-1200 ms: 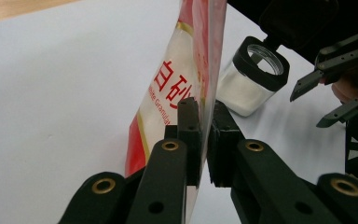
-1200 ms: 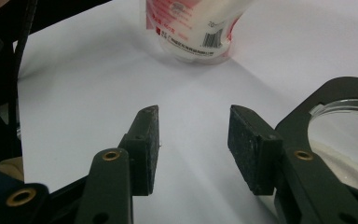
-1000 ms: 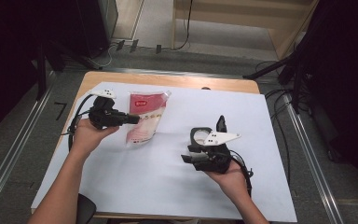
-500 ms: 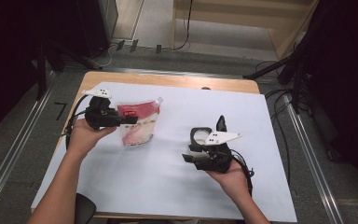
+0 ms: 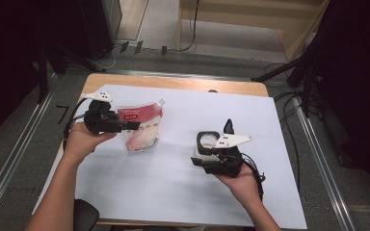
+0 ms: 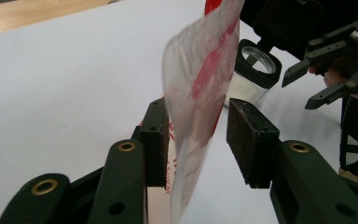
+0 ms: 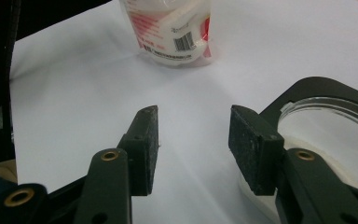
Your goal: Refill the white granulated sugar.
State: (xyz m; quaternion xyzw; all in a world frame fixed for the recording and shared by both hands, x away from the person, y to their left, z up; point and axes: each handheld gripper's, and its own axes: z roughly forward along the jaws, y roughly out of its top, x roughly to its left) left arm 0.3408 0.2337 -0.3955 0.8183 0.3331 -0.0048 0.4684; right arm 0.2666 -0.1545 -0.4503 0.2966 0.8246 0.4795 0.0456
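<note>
A red-and-white spouted pouch (image 5: 142, 129) stands upright on the white sheet (image 5: 173, 192), left of centre. My left gripper (image 5: 131, 126) reaches it from the left. In the left gripper view the pouch (image 6: 200, 84) rises between the pads of my left gripper (image 6: 196, 140). Its jaws have just been opening: the left pad lies against the film and the right pad stands clear of it. A clear jar with a black rim (image 5: 206, 139) sits right of centre. My right gripper (image 5: 203, 160) rests just in front of it, and my right gripper (image 7: 193, 144) is open on bare sheet with the jar (image 7: 326, 121) beside its right jaw.
The white sheet covers most of the wooden table (image 5: 173, 84). Black cables trail from both grippers. A metal rail (image 5: 318, 159) runs along the right side. In the right gripper view the pouch (image 7: 172, 32) stands straight ahead.
The pouch went from lying flat to standing upright, shifted slightly left. My left gripper's jaws have spread apart around it. The right hand and jar have not moved.
</note>
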